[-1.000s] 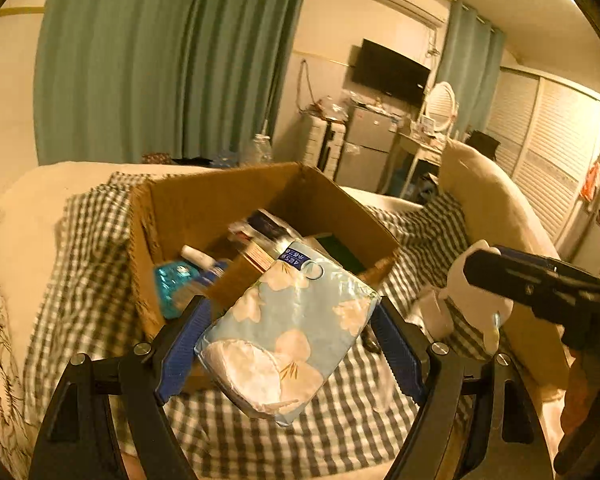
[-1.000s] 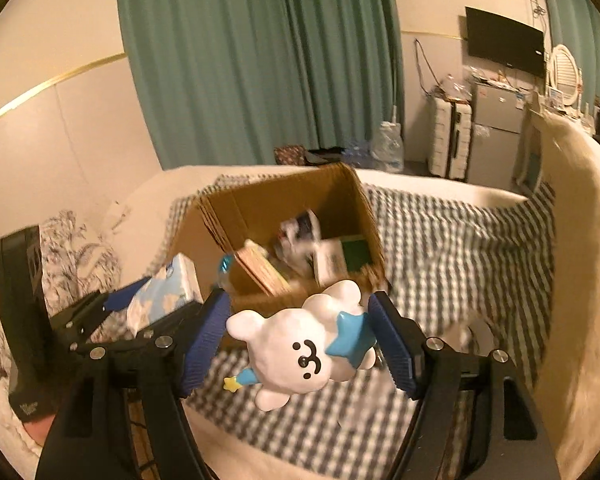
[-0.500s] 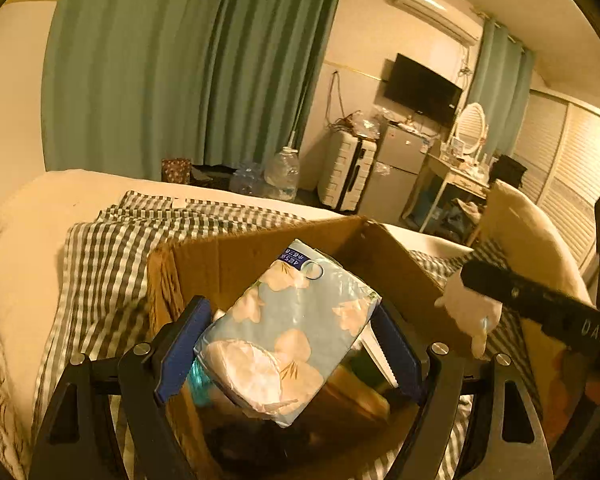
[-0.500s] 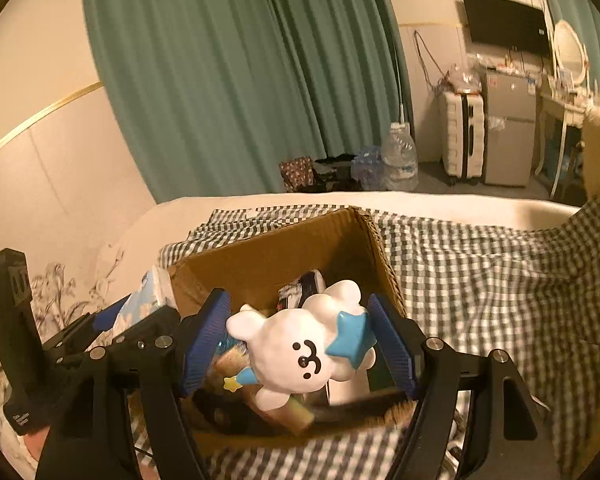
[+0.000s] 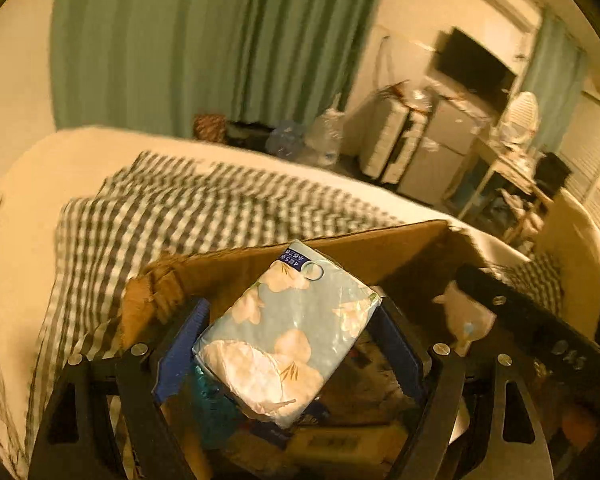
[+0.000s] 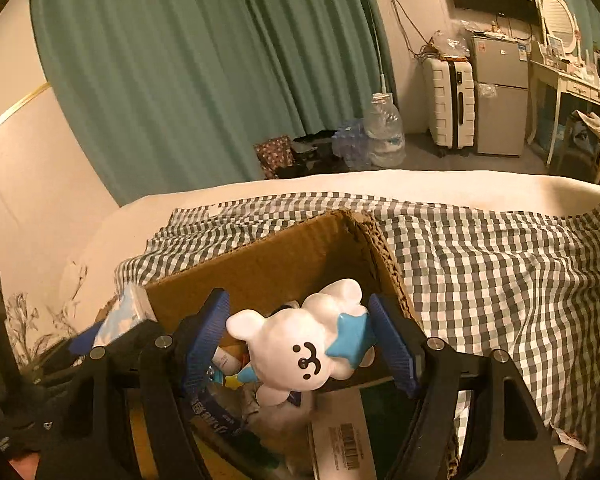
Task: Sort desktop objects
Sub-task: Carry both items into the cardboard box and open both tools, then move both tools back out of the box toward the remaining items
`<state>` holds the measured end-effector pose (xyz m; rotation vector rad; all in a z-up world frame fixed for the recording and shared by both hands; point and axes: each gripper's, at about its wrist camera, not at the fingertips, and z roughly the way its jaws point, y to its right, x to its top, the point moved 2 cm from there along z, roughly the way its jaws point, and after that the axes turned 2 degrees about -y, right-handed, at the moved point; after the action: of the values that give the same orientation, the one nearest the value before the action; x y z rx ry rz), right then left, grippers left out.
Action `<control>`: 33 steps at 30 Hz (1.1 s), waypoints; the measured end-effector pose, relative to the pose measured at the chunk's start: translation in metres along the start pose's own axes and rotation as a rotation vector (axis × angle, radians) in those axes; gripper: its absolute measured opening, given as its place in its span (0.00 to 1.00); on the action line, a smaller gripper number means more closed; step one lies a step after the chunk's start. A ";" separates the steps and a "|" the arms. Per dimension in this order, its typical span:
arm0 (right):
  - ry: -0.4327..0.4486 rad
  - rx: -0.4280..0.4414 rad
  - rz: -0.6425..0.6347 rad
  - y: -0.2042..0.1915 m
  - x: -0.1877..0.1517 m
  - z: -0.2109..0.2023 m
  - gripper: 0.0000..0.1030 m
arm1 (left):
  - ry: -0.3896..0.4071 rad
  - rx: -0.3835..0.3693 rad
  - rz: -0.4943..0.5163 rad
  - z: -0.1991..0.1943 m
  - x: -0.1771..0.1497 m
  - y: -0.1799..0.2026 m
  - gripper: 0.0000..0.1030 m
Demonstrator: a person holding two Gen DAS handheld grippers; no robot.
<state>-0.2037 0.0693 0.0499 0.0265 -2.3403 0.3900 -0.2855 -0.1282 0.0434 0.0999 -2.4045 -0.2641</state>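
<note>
A light-blue flowered tissue pack (image 5: 288, 336) sits between the blue pads of my left gripper (image 5: 292, 308). Its jaws are opening, and the pads still touch the pack's sides. A white bear-like figure with a blue star (image 6: 308, 340) is held the same way in my right gripper (image 6: 298, 300), whose jaws are also opening. Both hang over the open cardboard box (image 6: 280, 256), which holds several items. In the left wrist view, the right gripper (image 5: 520, 320) and the figure (image 5: 464, 316) appear at the right, above the box's rim (image 5: 360, 240).
The box stands on a green-checked cloth (image 6: 480, 260) over a bed. A white carton with a barcode (image 6: 340, 432) and blue packets lie inside. Beyond the bed are green curtains, water bottles (image 6: 384, 132), a suitcase and a small fridge.
Both grippers have moved forward and down, from in front of the box to over its opening. The pack and the figure have stayed between their pads.
</note>
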 end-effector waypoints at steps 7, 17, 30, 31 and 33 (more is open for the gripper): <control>0.049 -0.062 -0.039 -0.004 -0.005 -0.024 0.86 | -0.040 -0.063 0.003 -0.003 -0.018 0.000 0.95; 0.106 -0.140 -0.065 0.015 -0.037 -0.143 0.87 | 0.201 -0.090 0.114 -0.095 -0.045 0.038 1.00; 0.090 -0.205 -0.146 0.036 -0.100 -0.216 0.89 | 0.121 -0.123 0.174 -0.133 -0.144 0.092 1.00; 0.084 -0.210 -0.139 0.043 -0.106 -0.217 0.90 | 0.109 -0.122 0.191 -0.130 -0.151 0.097 1.00; 0.065 -0.219 -0.124 0.056 -0.115 -0.214 0.91 | 0.095 -0.114 0.221 -0.122 -0.162 0.105 1.00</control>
<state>0.0176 0.1727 0.0994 0.0522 -2.2908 0.0713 -0.0835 -0.0223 0.0506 -0.2005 -2.2769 -0.2855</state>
